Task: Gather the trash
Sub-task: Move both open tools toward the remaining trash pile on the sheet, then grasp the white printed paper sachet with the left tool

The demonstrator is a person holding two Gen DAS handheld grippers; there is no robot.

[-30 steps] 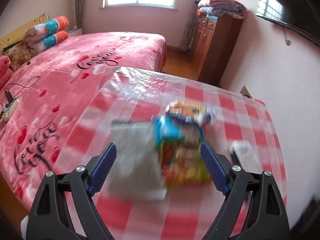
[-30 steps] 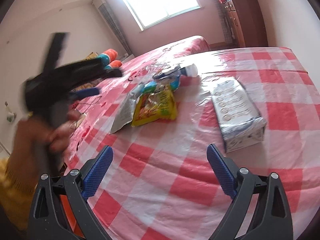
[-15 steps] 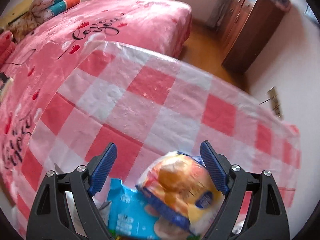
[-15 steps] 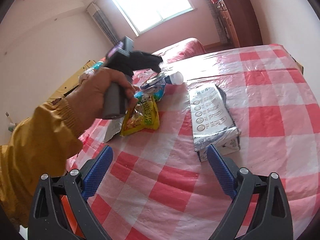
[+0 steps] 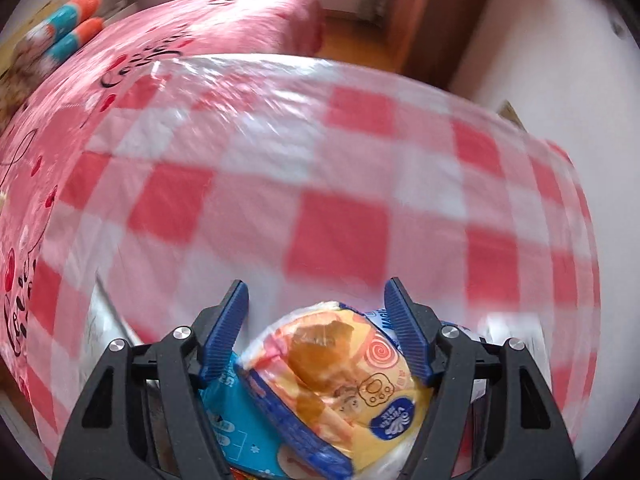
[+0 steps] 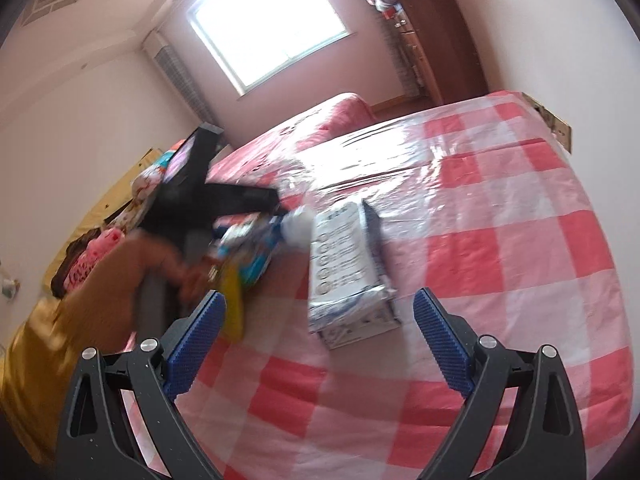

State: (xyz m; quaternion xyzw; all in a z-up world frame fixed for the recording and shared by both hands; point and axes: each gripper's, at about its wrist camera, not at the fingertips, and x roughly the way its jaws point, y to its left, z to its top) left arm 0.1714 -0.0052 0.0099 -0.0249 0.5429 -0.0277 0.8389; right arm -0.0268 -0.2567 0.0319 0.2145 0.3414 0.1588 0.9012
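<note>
A round orange-and-yellow bread packet [image 5: 340, 380] lies on a blue packet [image 5: 236, 420] on the red-and-white checked table [image 5: 340, 220]. My left gripper [image 5: 317, 292] points steeply down over it. Its jaws are closing with the bread packet between them: the right pad is against the wrapper and the left pad stands a little off. In the right wrist view the left gripper [image 6: 276, 206] is a black blur over the snack pile [image 6: 256, 248], held by a hand [image 6: 168, 264]. My right gripper [image 6: 320, 300] hangs open and holds nothing, just short of a white printed box [image 6: 348, 272].
A yellow packet [image 6: 232, 300] pokes out of the pile. A pink bed [image 5: 200, 32] runs along the table's left side. A wooden cabinet [image 6: 432, 40] stands by the far wall, and a cardboard piece [image 6: 556, 120] sits at the table's far right edge.
My left gripper came forward and down over the packet pile, and its jaws have narrowed around the bread packet. My right gripper shifted and tilted, and the white box now sits nearer its middle.
</note>
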